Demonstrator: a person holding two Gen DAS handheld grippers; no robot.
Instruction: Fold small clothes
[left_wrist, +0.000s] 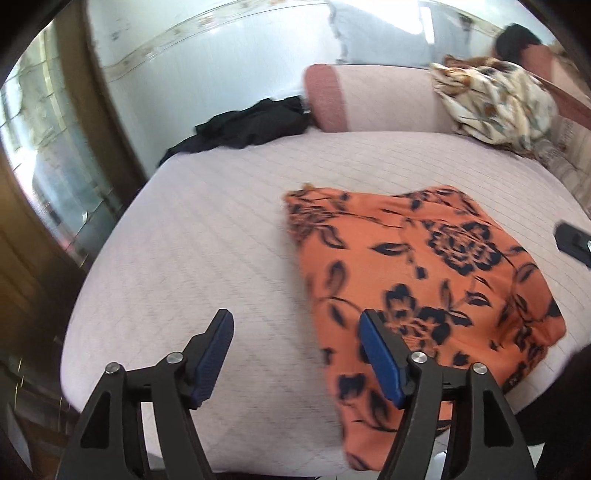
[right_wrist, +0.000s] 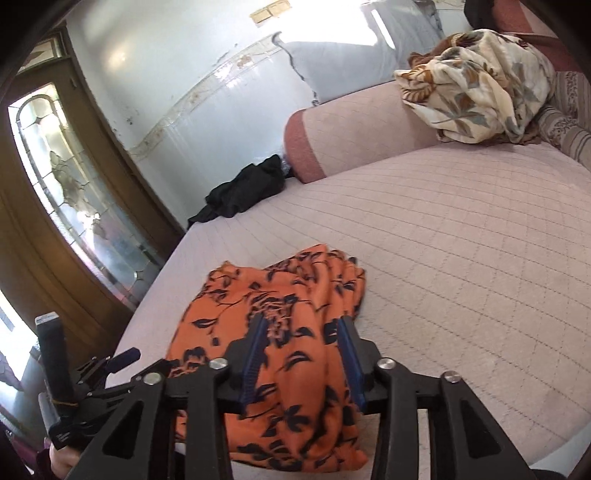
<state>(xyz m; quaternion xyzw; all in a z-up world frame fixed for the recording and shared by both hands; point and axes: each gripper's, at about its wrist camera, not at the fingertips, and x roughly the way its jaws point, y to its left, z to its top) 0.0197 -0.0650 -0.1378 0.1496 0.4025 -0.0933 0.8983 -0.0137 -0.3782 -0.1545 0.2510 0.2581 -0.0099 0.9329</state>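
An orange garment printed with dark navy roses and leaves lies folded on the pale pink quilted bed, near the bed's front edge. In the left wrist view it forms a rough rectangle with several layers stacked, its near corner reaching the mattress edge and its far edge slightly rumpled. In the right wrist view the far edge shows soft gathered pleats, and the near part humps up in a thick fold. The fabric looks thin and drapey.

The left gripper hovers above the bed just beside the garment's left edge, jaws spread wide with nothing between them; its right finger overlaps the cloth in the picture, but whether it touches cannot be told. The right gripper hangs over the near part of the garment, jaws partly spread with cloth seen in the gap below them; the pads do not appear to press on it.

Beyond the garment, at the bed's far side, lie a pink bolster, a crumpled black cloth and a cream floral blanket.
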